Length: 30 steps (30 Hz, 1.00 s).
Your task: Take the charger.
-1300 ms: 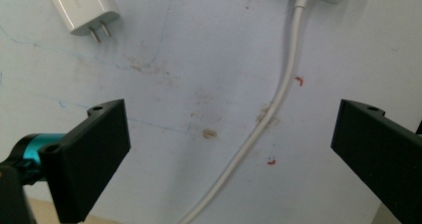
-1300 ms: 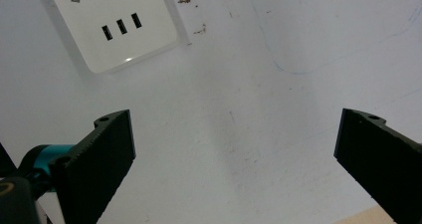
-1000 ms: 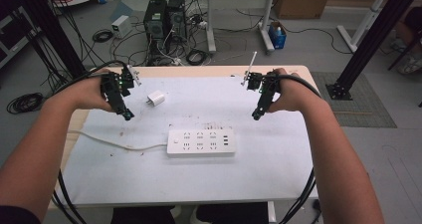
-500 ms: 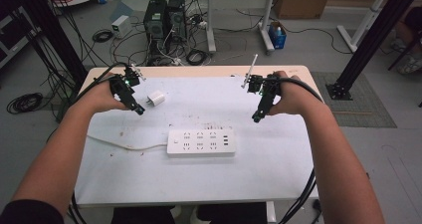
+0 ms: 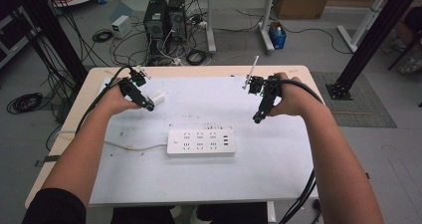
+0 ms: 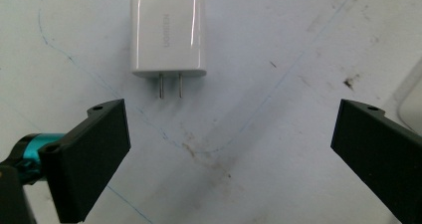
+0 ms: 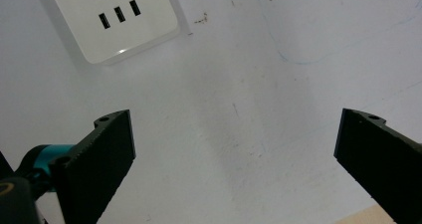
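Note:
A white plug-in charger [image 6: 168,35] lies flat on the white table sheet, its two metal prongs pointing toward my left gripper [image 6: 226,149]. That gripper is open, jaws wide apart, just short of the charger; from above the left gripper [image 5: 148,105] sits beside the charger [image 5: 157,98] at the table's left rear. A white power strip [image 5: 200,142] with sockets and USB ports lies mid-table. My right gripper [image 5: 257,117] hovers open right of it, nothing between its jaws [image 7: 234,159]; the power strip's USB end [image 7: 117,20] shows at upper left there.
The strip's white cord [image 5: 132,147] runs left across the table sheet. The wooden table edge [image 5: 298,72] frames the sheet. Behind the table, computer towers [image 5: 164,17], tangled cables and another desk stand on the floor. Black frame posts [image 5: 370,37] rise at both sides.
My left gripper has moved right and slightly toward the charger, ending close beside it. The right gripper has barely shifted.

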Available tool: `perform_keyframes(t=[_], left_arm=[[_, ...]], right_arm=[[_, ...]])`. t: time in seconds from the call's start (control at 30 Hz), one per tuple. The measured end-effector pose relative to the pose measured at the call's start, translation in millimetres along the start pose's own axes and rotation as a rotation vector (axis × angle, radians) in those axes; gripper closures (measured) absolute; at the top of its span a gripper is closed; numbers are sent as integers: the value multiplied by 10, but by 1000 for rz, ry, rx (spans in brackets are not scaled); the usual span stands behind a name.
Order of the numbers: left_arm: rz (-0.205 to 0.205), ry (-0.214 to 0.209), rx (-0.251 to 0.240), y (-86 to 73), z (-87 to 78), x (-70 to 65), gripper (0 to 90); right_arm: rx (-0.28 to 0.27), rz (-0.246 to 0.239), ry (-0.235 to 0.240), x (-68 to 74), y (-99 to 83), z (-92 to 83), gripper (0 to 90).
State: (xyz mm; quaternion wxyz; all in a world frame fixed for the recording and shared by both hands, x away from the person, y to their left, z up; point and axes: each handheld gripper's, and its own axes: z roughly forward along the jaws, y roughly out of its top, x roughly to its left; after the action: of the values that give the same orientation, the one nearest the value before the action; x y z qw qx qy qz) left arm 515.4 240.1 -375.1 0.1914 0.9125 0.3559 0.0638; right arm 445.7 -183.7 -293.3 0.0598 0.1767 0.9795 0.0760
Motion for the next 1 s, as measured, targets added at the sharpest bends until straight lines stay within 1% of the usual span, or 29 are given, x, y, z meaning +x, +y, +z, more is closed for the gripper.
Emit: perform_keyframes(t=[0.07,0.1,0.13,0.17,0.23,0.27,0.33,0.37,0.43,0.47,0.5,0.53,0.6,0.63,0.7,0.73,0.77,0.8,0.83,0.9,0.93,1.0], left_arm=[[1,6,-2,7,20,9,21],[-4,11,-10,11,41,20,21],[-17,16,-22,22,79,47,21],[-17,16,-22,22,79,47,21],[-28,33,-43,35,136,92,21],[-28,33,-43,35,136,92,21],[-56,37,-84,43,194,130,21],[-56,37,-84,43,194,130,21],[-63,29,-90,43,266,171,21],[-63,29,-90,43,266,171,21],[-57,30,-83,41,317,191,21],[-57,30,-83,41,317,191,21],[-68,32,-96,40,379,210,21],[-75,32,-99,42,391,213,21],[-73,36,-103,47,399,216,21],[-79,37,-114,51,413,209,21],[-75,43,-116,56,415,207,73],[-71,48,-119,58,412,205,73],[-73,41,-131,62,423,205,116],[-72,41,-131,65,431,204,116],[-70,43,-136,66,449,202,118],[-70,44,-127,64,462,207,129]], right_arm=[[-2,2,0,-1,1,1,19],[1,8,-1,1,2,0,19],[4,10,-1,-5,0,3,19],[4,10,-1,-5,0,3,19],[7,13,-2,-12,-1,15,19],[7,13,-2,-12,-1,15,19],[10,11,-3,-21,1,28,19],[10,11,-3,-21,1,28,19],[15,19,-2,-21,10,39,19],[15,19,-2,-21,10,39,19],[12,11,-3,-28,17,43,19],[14,11,-5,-28,22,43,19],[11,14,-4,-27,30,49,19],[16,15,-5,-27,34,48,19],[18,16,-4,-26,37,53,19],[22,18,-7,-25,39,56,19],[24,18,-8,-27,41,64,19],[24,18,-8,-27,41,64,19],[19,9,-7,-37,40,68,19],[21,18,-10,-32,41,64,19],[17,10,-9,-41,39,62,19],[18,20,-11,-36,40,62,19]])
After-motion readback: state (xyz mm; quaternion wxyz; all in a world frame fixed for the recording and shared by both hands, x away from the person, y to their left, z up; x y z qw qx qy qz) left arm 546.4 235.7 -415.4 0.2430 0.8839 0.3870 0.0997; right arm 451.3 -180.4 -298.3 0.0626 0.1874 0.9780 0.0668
